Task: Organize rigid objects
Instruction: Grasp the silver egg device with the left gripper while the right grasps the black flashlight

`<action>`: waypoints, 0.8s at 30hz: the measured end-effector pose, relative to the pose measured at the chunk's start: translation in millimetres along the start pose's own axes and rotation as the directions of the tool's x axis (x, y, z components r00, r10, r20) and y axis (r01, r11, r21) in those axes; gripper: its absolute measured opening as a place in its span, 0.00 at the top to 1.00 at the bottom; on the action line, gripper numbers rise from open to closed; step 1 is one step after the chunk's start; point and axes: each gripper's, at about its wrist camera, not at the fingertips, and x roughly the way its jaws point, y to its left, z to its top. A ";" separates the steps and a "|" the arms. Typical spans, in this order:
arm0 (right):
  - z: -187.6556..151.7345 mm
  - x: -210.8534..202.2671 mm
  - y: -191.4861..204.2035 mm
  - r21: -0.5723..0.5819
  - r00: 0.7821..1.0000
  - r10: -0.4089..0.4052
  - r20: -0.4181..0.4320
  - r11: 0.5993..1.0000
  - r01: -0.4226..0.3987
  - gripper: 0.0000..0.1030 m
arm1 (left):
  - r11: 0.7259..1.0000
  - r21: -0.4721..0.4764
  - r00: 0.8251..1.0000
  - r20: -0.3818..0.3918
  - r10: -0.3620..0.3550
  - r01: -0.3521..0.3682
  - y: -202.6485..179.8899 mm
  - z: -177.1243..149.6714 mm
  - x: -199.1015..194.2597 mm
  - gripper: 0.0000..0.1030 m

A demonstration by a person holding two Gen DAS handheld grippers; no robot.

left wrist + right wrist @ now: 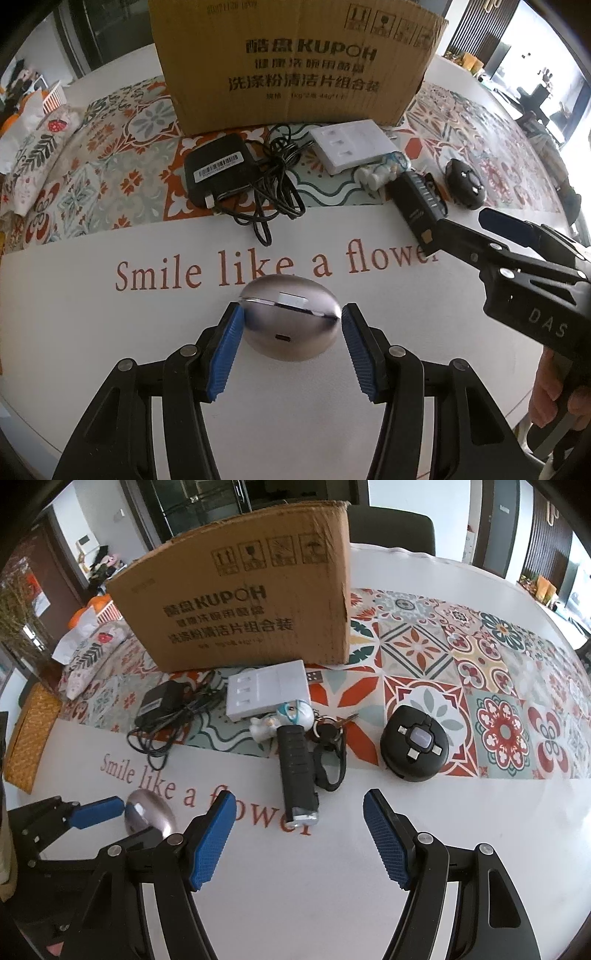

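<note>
Behind flashlight (pixel 298 775): keys (pixel 328 731), charger (pixel 159 703).

We count one cardboard box (pixel 243 598), one power adapter (pixel 218 168), one white switch plate (pixel 267 694), one black torch (pixel 297 771), one round black cable hub (pixel 415 744), one silver oval case (pixel 290 319), and one figurine keyring (pixel 291 718).

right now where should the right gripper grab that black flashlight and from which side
Grip the ribbed black barrel of the flashlight mid-length, coming from above with the right gripper and a pad on each long side. It lies flat on the table, silver end toward the gripper; a mid-barrel grip likely avoids the strap on its right.
</note>
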 end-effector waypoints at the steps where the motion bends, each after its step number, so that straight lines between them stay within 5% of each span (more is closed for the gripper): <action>1: 0.1 3.0 -1.4 0.004 1.000 0.001 -0.003 1.000 -0.001 0.30 | 1.000 0.000 1.000 -0.003 -0.002 0.002 -0.1 0.3 1.5 0.47; 24: 6.4 36.4 -7.6 0.036 1.000 0.003 -0.020 0.999 -0.003 0.30 | 1.000 -0.001 1.000 0.016 -0.005 0.005 3.6 -1.3 9.4 0.31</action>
